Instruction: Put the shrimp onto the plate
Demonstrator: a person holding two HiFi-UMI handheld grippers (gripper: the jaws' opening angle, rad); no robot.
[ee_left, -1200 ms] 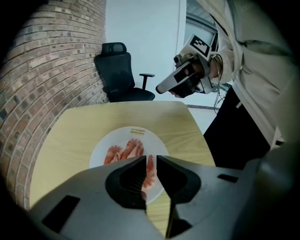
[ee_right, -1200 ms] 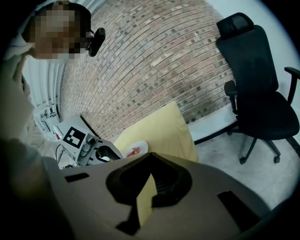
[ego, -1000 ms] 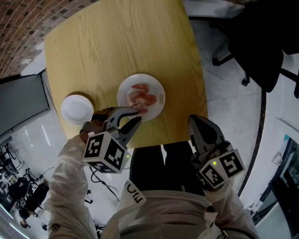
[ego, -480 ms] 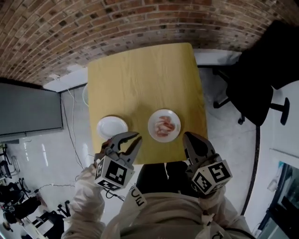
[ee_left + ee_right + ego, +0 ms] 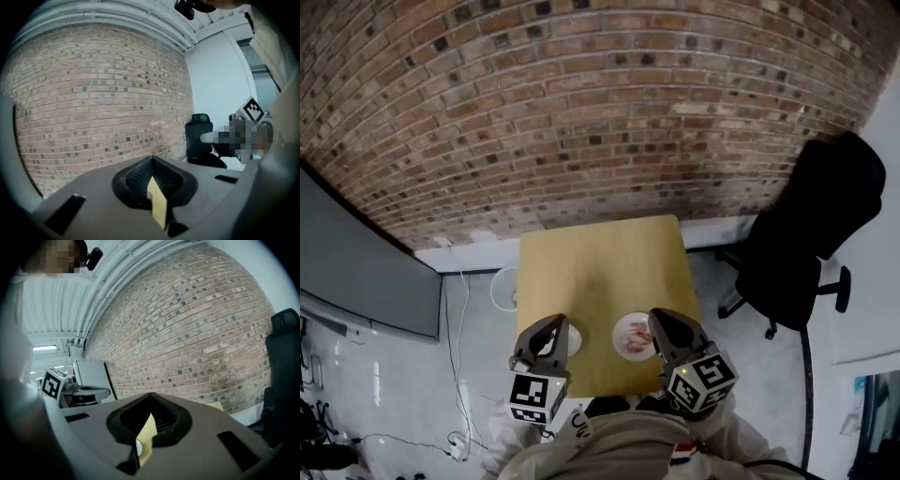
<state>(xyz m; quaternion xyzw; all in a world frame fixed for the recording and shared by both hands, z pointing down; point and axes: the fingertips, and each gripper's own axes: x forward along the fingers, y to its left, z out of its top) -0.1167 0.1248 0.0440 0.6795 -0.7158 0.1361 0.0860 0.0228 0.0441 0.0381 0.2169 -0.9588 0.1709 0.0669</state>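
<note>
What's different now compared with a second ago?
Both grippers have lifted away from the table, and the view has pulled back, so the brick wall fills it. The left gripper had its fingers open; they have just closed with nothing between them. The right gripper stays shut. The shrimp still lie on the plate, with the white dish beside it.

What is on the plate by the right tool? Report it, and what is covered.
Pink shrimp lie on the white plate, which sits on the wooden table. The right tool overlaps the plate's right edge, so anything there is hidden.
</note>
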